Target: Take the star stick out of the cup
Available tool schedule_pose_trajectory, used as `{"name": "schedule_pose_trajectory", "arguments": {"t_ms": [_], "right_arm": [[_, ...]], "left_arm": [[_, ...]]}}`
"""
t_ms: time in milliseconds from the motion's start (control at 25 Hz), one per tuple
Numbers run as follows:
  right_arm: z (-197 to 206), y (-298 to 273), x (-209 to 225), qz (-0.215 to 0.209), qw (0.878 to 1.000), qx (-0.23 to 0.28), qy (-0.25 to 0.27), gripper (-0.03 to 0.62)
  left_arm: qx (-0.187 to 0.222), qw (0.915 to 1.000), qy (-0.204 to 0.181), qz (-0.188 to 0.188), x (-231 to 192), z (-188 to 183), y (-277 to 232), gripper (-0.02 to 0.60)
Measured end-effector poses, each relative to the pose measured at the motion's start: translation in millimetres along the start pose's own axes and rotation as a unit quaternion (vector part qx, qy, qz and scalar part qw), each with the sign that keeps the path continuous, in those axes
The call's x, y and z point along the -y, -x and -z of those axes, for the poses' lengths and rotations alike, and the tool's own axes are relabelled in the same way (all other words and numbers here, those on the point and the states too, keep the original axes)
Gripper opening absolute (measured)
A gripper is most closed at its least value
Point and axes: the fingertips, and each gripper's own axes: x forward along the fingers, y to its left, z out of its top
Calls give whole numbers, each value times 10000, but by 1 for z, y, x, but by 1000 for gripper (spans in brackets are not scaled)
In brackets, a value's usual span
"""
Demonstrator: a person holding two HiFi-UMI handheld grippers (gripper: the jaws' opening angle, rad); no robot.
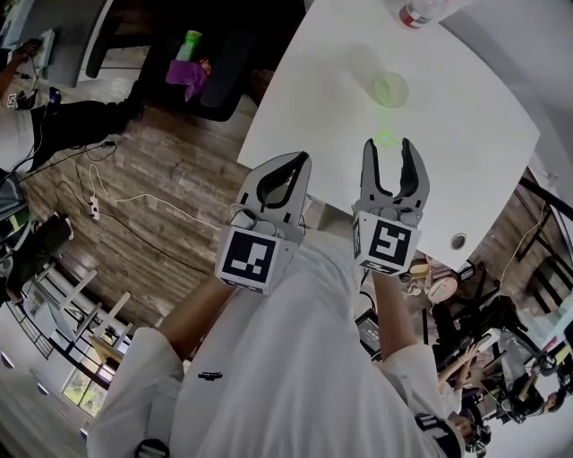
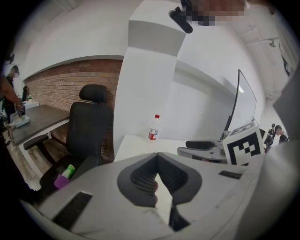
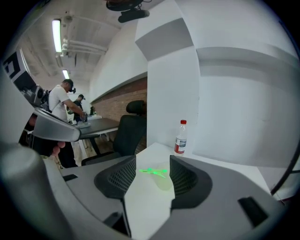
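Observation:
On the white table (image 1: 488, 134) stands a pale green see-through cup (image 1: 391, 89), with nothing sticking out of it. The green star stick (image 1: 386, 139) shows nearer to me than the cup, between the tips of my right gripper (image 1: 390, 146), which is open; neither pad touches it. In the right gripper view the star stick (image 3: 152, 171) shows in front of the cup (image 3: 164, 183), in the gap of my right gripper (image 3: 153, 164). I cannot tell whether the stick rests on the table. My left gripper (image 1: 298, 161) hangs shut and empty over the table's near edge; its tips (image 2: 157, 155) meet.
A water bottle with a red cap (image 1: 421, 11) (image 2: 153, 127) (image 3: 181, 137) stands at the table's far side. A black office chair (image 2: 89, 126) (image 3: 131, 126) is left of the table, cables lie on the wood floor (image 1: 134, 197), and people stand at a far desk (image 3: 61, 105).

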Motion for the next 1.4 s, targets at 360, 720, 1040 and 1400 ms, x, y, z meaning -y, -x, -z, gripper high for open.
{"name": "schedule_pose_trajectory", "arguments": {"t_ms": [360, 720, 1040, 1400], "right_arm": [[16, -17, 5, -3, 9998, -212, 63, 218], [13, -19, -1, -56, 9997, -139, 181, 198], [5, -13, 1, -123, 9998, 52, 168, 193], [-10, -3, -2, -211, 9992, 305, 127, 192]], "left_arm": [[-117, 9999, 72, -79, -9, 13, -2, -3], [-114, 9998, 87, -146, -15, 14, 0, -2], [-65, 9998, 75, -152, -12, 12, 1, -2], [23, 9999, 16, -97, -9, 8, 2, -2]]}}
